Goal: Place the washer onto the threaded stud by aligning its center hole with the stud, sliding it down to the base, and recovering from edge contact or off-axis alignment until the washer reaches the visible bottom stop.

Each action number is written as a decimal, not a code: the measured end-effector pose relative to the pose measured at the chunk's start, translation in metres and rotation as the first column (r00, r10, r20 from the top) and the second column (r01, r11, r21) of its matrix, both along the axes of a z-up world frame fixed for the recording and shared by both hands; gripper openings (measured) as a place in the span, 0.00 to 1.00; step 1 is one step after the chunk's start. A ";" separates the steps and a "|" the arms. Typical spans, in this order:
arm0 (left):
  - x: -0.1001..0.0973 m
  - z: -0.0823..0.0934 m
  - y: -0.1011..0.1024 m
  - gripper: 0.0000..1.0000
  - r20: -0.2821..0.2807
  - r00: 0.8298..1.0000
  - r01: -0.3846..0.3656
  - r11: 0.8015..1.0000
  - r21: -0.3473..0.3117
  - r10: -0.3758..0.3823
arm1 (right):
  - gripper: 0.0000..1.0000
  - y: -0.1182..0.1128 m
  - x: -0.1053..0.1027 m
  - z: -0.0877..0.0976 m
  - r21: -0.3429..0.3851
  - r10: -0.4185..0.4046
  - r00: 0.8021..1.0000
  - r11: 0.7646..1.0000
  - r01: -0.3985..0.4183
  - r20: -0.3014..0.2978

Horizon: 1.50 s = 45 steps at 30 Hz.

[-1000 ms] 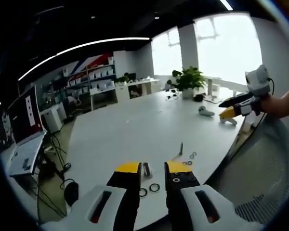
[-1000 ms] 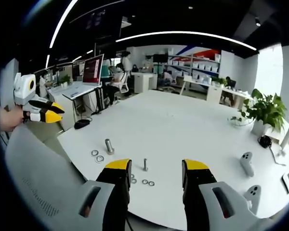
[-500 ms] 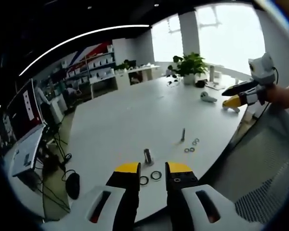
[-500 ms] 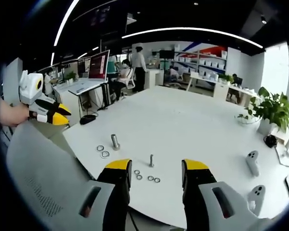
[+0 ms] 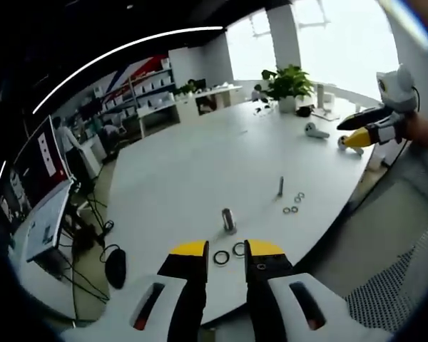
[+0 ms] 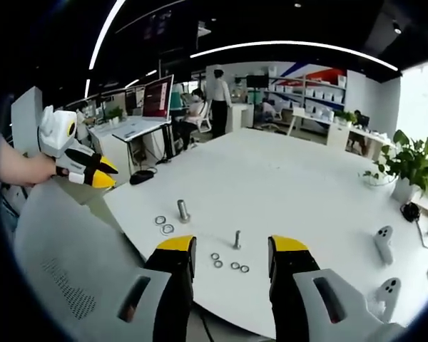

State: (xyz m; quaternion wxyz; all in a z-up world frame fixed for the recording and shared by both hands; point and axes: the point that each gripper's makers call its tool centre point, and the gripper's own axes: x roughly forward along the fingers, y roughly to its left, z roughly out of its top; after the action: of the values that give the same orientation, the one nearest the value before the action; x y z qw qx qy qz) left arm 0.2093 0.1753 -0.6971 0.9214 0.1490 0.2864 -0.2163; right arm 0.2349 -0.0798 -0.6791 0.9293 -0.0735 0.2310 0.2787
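Left gripper view has your left gripper (image 5: 225, 249) held above the near rim of the white table (image 5: 200, 164), jaws a narrow gap apart and empty, with two large washers (image 5: 230, 253) lying between the tips, a thick bolt (image 5: 228, 219) at 12 o'clock, and the thin threaded stud (image 5: 280, 186) with small washers (image 5: 294, 205) at 1 o'clock. Right gripper view shows your right gripper (image 6: 230, 246) spread wide and empty, the stud at 12 o'clock between its tips. No writing is legible.

Bare white table (image 6: 292, 185) around stud (image 6: 237, 239), loose washers (image 6: 228, 262) just beside.
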 end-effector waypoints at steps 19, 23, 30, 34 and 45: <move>0.001 -0.006 0.005 0.15 -0.026 0.999 0.024 0.999 0.030 -0.023 | 0.41 0.007 -0.003 -0.006 -0.017 0.017 1.000 1.000 -0.017 -0.022; 0.002 -0.013 0.012 0.18 -0.048 0.999 0.003 1.000 0.022 -0.002 | 0.41 0.014 -0.007 -0.007 -0.037 0.030 0.999 0.999 -0.031 -0.020; 0.002 -0.011 0.011 0.17 -0.044 0.999 -0.001 1.000 0.028 0.002 | 0.39 0.008 -0.006 -0.008 -0.024 0.013 0.999 1.000 -0.014 -0.033; -0.002 -0.017 0.006 0.18 -0.073 0.997 0.015 0.999 0.038 -0.012 | 0.39 0.009 -0.006 -0.006 -0.041 0.030 0.999 0.999 -0.031 -0.013; -0.008 -0.028 0.004 0.18 -0.152 0.988 0.038 0.998 0.043 -0.031 | 0.39 0.009 -0.012 -0.009 -0.006 0.026 0.998 1.000 -0.026 -0.054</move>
State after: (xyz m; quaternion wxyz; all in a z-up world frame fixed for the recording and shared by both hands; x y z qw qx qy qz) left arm 0.2012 0.1794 -0.7250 0.8895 0.1581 0.3576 -0.2365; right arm 0.2232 -0.0704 -0.6885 0.9188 -0.0720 0.2558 0.2917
